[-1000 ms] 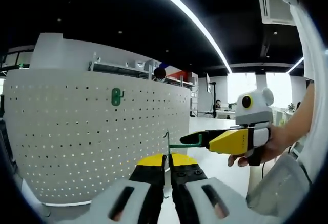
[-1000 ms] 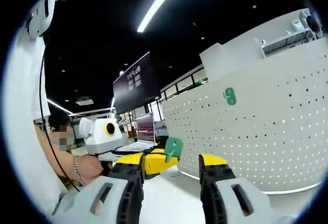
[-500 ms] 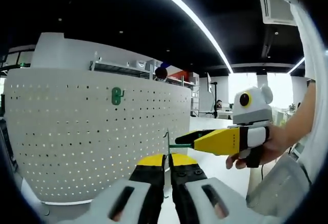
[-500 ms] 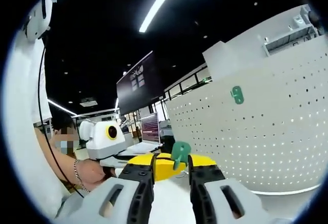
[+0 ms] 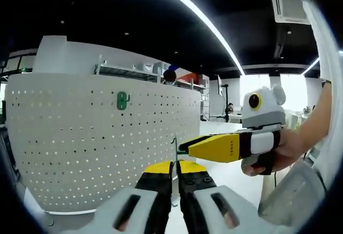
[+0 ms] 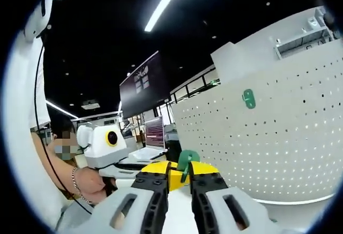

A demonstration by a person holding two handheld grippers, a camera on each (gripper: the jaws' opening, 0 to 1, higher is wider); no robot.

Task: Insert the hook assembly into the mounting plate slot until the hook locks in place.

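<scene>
The white perforated mounting plate curves across the left gripper view, with one green hook piece fixed on it. My left gripper is shut on the thin metal wire of the hook assembly. The right gripper reaches in from the right, its yellow jaws closed at the wire's far end. In the right gripper view my right gripper is shut on the assembly's green part, and the left gripper's yellow jaws meet it there. The plate stands to the right, apart from both.
A person's hand and sleeve hold the right gripper. A white base rim runs under the plate on a pale tabletop. A dark wall screen and office desks lie behind. Long ceiling lights run overhead.
My right gripper's jaws have closed from wide apart onto the green part. In the left gripper view the right gripper has slid left, now covering the green part.
</scene>
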